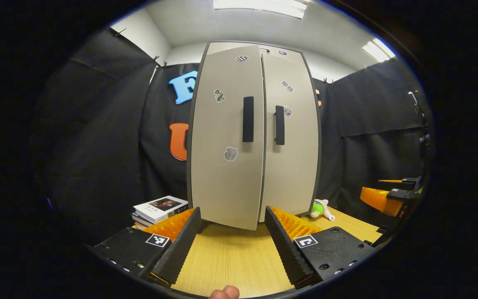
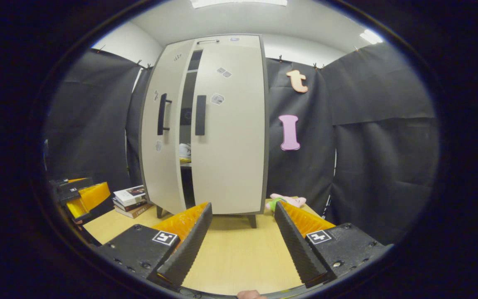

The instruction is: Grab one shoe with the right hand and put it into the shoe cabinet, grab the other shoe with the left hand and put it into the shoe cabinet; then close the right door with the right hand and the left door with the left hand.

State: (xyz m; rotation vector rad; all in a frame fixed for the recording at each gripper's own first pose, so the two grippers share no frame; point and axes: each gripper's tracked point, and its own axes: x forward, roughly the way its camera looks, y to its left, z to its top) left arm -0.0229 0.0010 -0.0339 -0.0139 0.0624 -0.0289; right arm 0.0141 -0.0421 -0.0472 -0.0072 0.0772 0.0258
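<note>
The beige shoe cabinet (image 1: 255,137) stands on the wooden table, right in front of my left gripper (image 1: 232,209), which is open and holds nothing. Its left door (image 1: 226,137) hangs slightly ajar, its edge out in front of the right door (image 1: 291,137), which lies flush. In the right gripper view the left door (image 2: 162,137) leaves a narrow gap, and a pale shape (image 2: 184,150), perhaps a shoe, sits on a shelf inside. The right door (image 2: 228,128) is closed there. My right gripper (image 2: 243,205) is open and empty, a short way back from the cabinet.
A stack of books (image 1: 160,207) lies left of the cabinet and a small plush toy (image 1: 320,207) lies at its right foot. The right gripper (image 1: 388,195) is at the far right of the left gripper view. Bare table (image 2: 239,253) lies before the cabinet.
</note>
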